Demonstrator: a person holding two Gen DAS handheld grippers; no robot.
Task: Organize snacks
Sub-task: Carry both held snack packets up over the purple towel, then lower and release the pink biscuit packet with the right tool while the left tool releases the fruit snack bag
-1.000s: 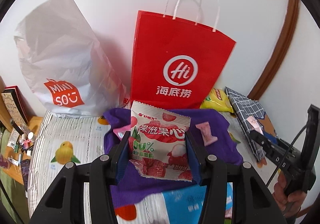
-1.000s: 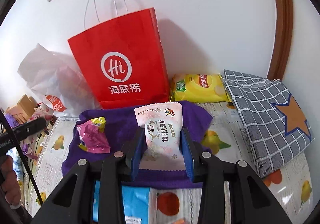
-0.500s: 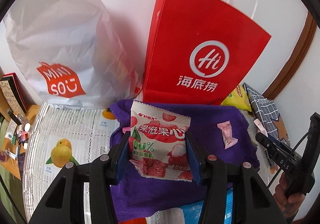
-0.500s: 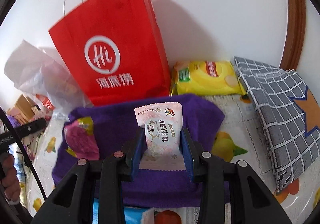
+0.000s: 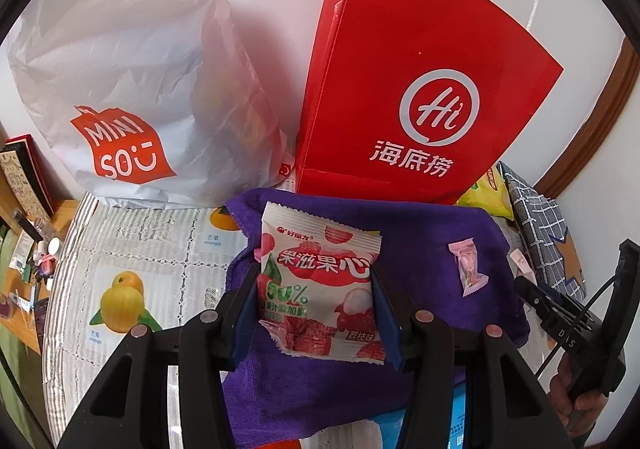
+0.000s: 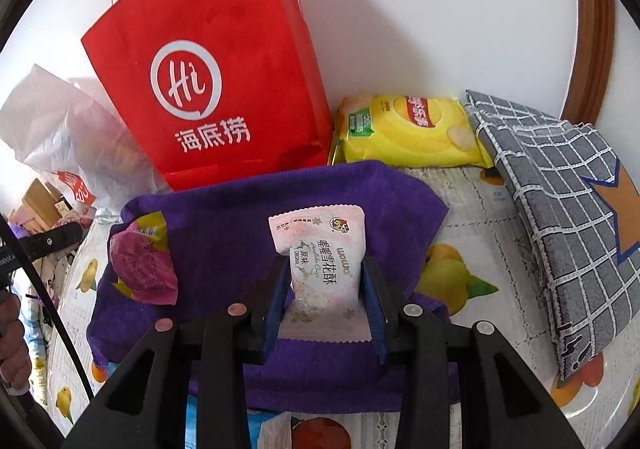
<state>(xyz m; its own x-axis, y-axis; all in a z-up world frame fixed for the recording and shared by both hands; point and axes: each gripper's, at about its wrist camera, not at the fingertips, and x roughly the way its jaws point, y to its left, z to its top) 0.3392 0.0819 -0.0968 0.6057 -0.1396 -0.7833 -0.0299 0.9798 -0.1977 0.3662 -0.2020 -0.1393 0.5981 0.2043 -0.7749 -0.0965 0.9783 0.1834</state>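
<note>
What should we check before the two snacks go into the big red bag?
1. Left gripper jaws shut on the white-and-red lychee gummy packet: ok.
2. Right gripper jaws shut on the pale pink nougat packet: ok.
3. Red paper shopping bag upright against the wall: ok.
4. Bag mouth open: cannot tell, top edge out of view.
5. Small pink wrapped candy left on the purple cloth: not ok, unsorted.

left gripper [image 5: 316, 305], right gripper [image 6: 325, 301]: black frames, blue finger pads, copper-coloured screws; thin black cable; bare-skinned hand [image 5: 576, 405].
</note>
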